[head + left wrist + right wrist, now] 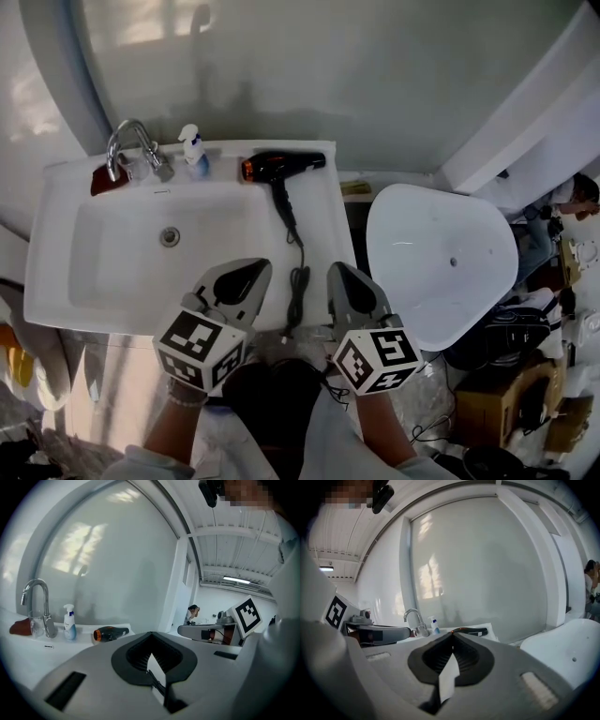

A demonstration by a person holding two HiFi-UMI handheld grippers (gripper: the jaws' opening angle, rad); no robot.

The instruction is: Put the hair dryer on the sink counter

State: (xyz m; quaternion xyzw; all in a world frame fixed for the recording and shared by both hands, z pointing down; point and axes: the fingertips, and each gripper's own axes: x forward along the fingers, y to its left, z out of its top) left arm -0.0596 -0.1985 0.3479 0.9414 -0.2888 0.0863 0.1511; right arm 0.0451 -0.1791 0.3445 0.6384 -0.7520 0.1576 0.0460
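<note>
Black with an orange-rimmed nozzle, the plastic hair dryer (281, 166) lies on its side on the back ledge of the white ceramic sink counter (49, 281), to the right of a white spray bottle with a blue label (194, 150) and a chrome tap (127, 145). Its black cord (298, 272) runs toward the front edge. The left gripper (251, 272) and right gripper (339, 274) hover on either side of the cord, each with jaws pressed together and holding nothing.
</note>
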